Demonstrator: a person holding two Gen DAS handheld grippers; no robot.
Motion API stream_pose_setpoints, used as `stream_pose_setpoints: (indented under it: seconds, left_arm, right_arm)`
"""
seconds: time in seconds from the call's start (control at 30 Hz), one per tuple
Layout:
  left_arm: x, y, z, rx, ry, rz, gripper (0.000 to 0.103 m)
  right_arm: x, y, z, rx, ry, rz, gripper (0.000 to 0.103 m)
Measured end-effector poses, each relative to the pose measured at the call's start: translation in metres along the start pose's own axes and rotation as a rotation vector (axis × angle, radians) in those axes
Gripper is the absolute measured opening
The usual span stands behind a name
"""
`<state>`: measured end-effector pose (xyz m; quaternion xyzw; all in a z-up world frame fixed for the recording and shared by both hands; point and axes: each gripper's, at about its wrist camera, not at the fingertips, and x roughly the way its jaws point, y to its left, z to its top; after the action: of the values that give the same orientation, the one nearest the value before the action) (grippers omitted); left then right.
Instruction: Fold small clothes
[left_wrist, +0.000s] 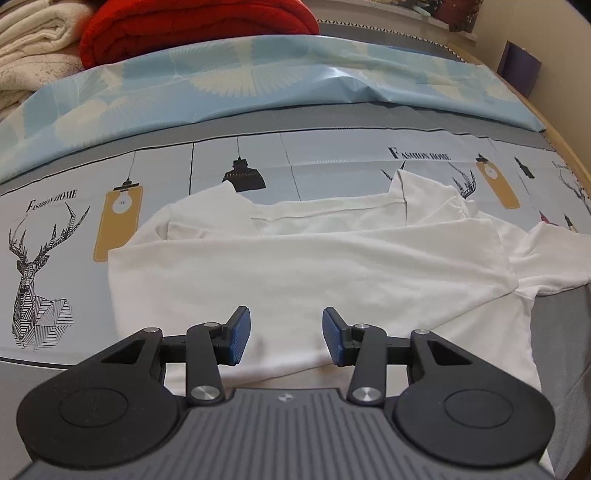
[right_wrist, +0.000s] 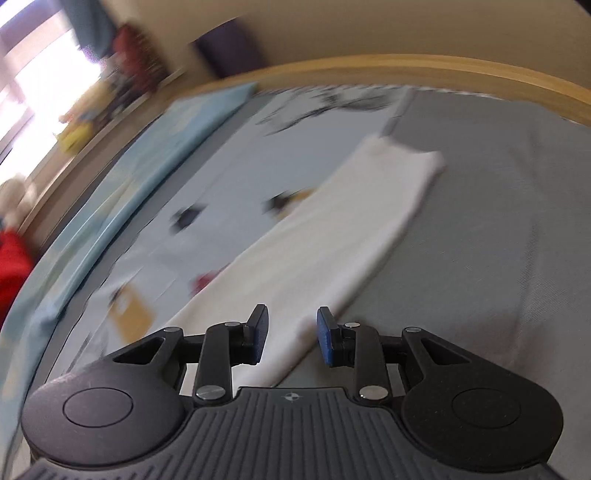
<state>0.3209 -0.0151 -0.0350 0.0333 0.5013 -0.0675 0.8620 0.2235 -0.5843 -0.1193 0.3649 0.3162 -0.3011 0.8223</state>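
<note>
Cloth here is thin white cotton, a small tee (left_wrist: 314, 258) lying part-folded on the bed (right_wrist: 498, 221), sleeves turned in at 12 o'clock in the left view. It looks light, limp and wrinkle-prone, w/ no stiffness, so you'd likely do best pinching a hem or folded edge, both layers together, rather than mid-panel. In the right view, motion-blurred, it runs as a long strip from 6 toward 1 o'clock. Left claw (left_wrist: 286, 336) is released, jaws apart above the fabric, nothing gripped. Right claw (right_wrist: 291, 336) is also released, jaws straddling the near edge w/o pinching. Sheet print (left_wrist: 419, 153) reads "FASHION HOME", twice, beside a deer (left_wrist: 40, 266) and lamps.
</note>
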Motion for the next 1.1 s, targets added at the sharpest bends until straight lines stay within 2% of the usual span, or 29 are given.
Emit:
stream_pose_setpoints:
  seconds: [0.1,0.27,0.4,0.47,0.5,0.6,0.7,0.77,0.87,0.93,1.0,1.03,1.1]
  left_arm:
    - [0.002,0.001,-0.001,0.008,0.004,0.010,0.048]
    - [0.000,0.007,-0.002,0.011,0.004,0.022,0.048]
    - [-0.002,0.014,-0.003,0.018,0.003,0.028,0.048]
    - [-0.004,0.020,-0.004,0.015,0.000,0.032,0.048]
    - [-0.005,0.023,-0.004,0.009,-0.002,0.035,0.048]
    - [-0.010,0.035,-0.003,-0.015,-0.007,0.041,0.048]
    - [-0.019,0.046,-0.001,-0.039,-0.026,0.037,0.048]
    - [-0.026,0.055,0.001,-0.061,-0.042,0.036,0.048]
    - [-0.035,0.073,0.002,-0.112,-0.058,0.043,0.048]
    - [-0.040,0.088,0.004,-0.156,-0.068,0.051,0.048]
    - [-0.046,0.103,0.004,-0.198,-0.078,0.053,0.048]
    - [-0.049,0.110,0.004,-0.224,-0.081,0.053,0.048]
    - [-0.055,0.124,0.004,-0.270,-0.086,0.046,0.048]
  right_arm:
    - [0.015,-0.030,0.015,0.079,-0.018,-0.027,0.032]
    - [0.046,-0.070,0.025,0.246,-0.028,-0.019,0.032]
    - [0.058,-0.077,0.028,0.262,-0.099,0.011,0.029]
    - [0.063,-0.075,0.029,0.267,-0.112,0.009,0.003]
    - [0.064,-0.072,0.028,0.262,-0.109,-0.002,0.003]
    - [0.052,-0.053,0.025,0.205,-0.182,-0.069,0.002]
    - [0.032,-0.007,0.024,0.039,-0.285,-0.148,0.002]
    - [0.010,0.037,0.019,-0.097,-0.359,-0.135,0.002]
    - [-0.034,0.117,-0.008,-0.330,-0.442,0.029,0.003]
    - [-0.069,0.171,-0.044,-0.485,-0.460,0.213,0.003]
    - [-0.105,0.218,-0.092,-0.639,-0.431,0.432,0.003]
    - [-0.121,0.239,-0.121,-0.710,-0.394,0.550,0.003]
    - [-0.142,0.269,-0.174,-0.839,-0.279,0.715,0.003]
